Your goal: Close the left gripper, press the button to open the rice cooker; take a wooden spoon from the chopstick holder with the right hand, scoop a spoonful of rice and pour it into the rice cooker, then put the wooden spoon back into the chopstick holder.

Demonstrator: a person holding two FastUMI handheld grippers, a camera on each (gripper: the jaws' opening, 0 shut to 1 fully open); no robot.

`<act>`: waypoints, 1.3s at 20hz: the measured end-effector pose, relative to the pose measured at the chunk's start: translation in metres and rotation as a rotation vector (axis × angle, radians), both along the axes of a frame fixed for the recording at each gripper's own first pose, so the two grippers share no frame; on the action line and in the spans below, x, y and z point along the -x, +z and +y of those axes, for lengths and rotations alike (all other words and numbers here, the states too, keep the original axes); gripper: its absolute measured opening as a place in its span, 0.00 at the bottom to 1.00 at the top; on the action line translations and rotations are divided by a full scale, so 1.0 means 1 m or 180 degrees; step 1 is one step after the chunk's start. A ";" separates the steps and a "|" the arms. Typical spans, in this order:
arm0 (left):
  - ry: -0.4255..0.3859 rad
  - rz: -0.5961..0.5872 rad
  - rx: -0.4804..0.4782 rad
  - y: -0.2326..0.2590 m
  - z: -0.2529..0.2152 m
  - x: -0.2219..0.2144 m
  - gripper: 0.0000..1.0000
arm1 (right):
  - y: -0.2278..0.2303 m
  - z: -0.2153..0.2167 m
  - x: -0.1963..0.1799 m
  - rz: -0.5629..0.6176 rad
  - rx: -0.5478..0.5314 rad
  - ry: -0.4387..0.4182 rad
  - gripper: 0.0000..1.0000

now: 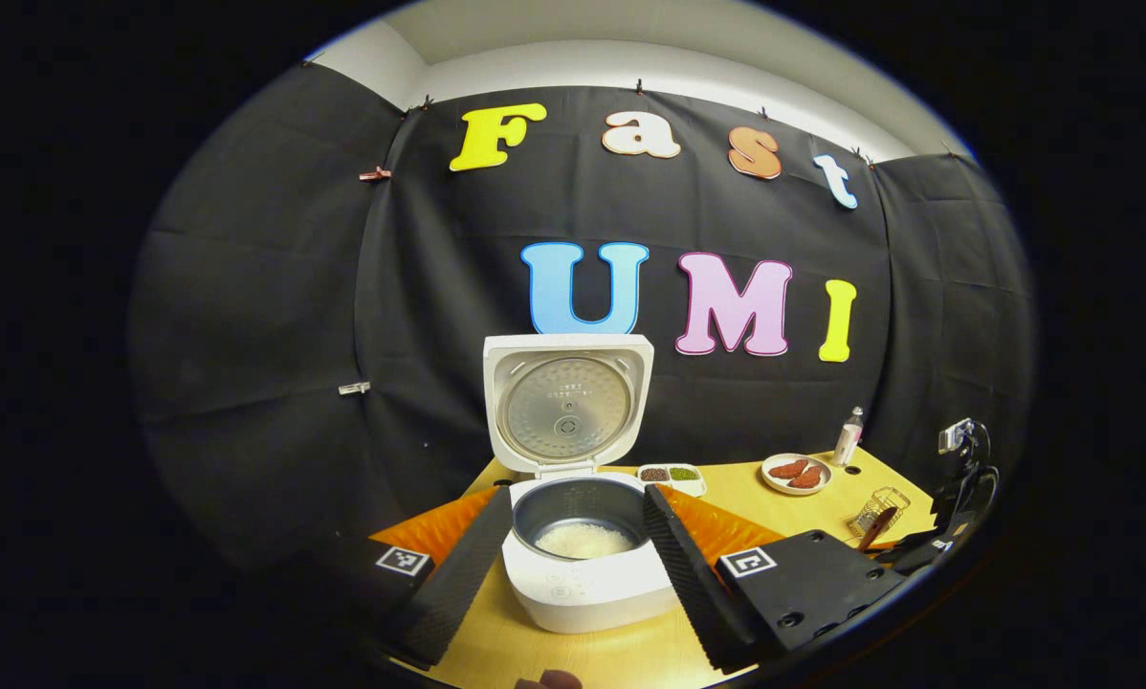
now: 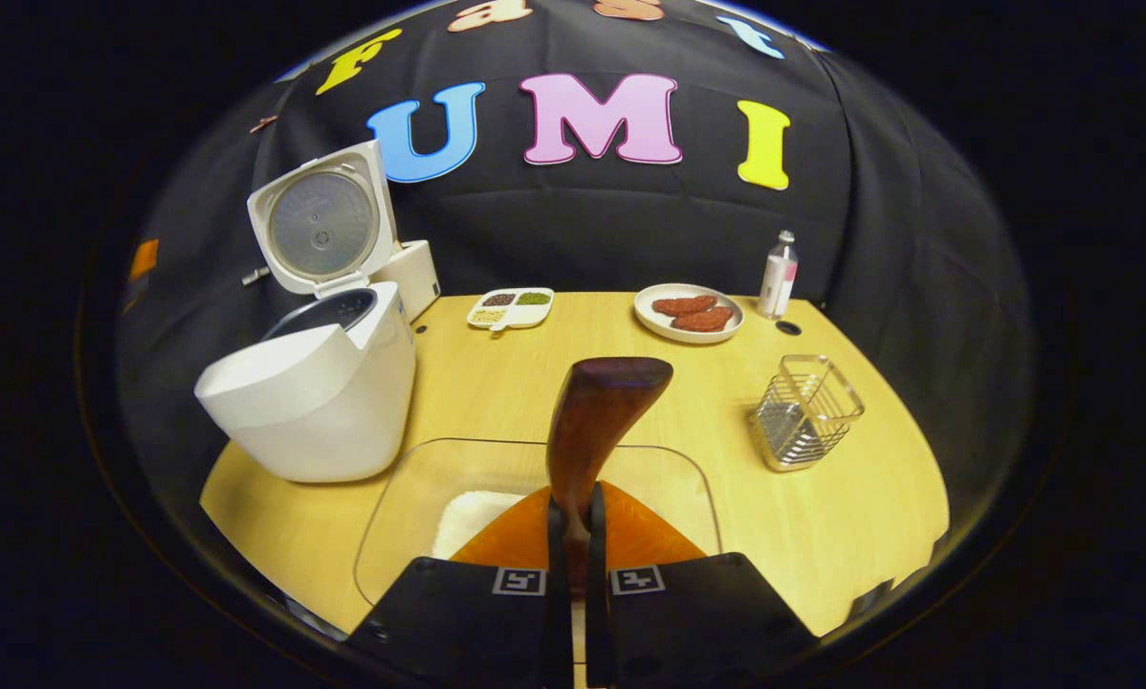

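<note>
Right gripper view: right gripper (image 2: 578,536) pinches dark wooden spoon (image 2: 600,411); left gripper (image 1: 573,545) spread before open white rice cooker (image 1: 583,574), panel markings unreadable.

Black cloth (image 1: 276,316) hangs on every side, clipped up along its top edge. Above runs a pale wall (image 1: 650,72). A light wooden table (image 2: 554,373) stands in front

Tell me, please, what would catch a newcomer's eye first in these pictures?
The cooker stands open at the table's left, lid upright and rice in its pot. The right tool grips a wooden spoon above a clear tray, with the wire holder to its right.
</note>
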State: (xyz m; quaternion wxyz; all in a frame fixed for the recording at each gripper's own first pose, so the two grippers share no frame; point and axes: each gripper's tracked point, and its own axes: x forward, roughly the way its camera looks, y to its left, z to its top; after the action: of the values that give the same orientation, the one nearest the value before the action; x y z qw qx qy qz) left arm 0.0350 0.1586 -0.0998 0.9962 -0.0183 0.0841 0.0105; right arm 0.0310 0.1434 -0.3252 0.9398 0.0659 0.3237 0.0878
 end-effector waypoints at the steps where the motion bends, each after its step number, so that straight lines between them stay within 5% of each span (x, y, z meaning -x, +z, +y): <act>1: -0.0001 0.0006 0.0000 -0.001 0.000 0.001 0.95 | -0.001 0.006 0.000 0.0035 -0.0162 -0.0035 0.10; 14: 0.0003 0.0018 -0.0010 0.003 -0.010 0.004 0.95 | -0.012 0.030 0.008 0.0361 -0.1403 -0.0531 0.10; 26: -0.0013 -0.0014 -0.0007 0.006 -0.019 0.004 0.95 | 0.033 -0.037 0.005 0.0141 -0.2267 -0.1103 0.10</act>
State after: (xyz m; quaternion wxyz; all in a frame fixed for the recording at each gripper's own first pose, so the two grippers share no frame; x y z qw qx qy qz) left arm 0.0313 0.1392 -0.0933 0.9965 -0.0171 0.0819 0.0085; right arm 0.0265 0.1068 -0.2925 0.8518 0.4433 0.2773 0.0332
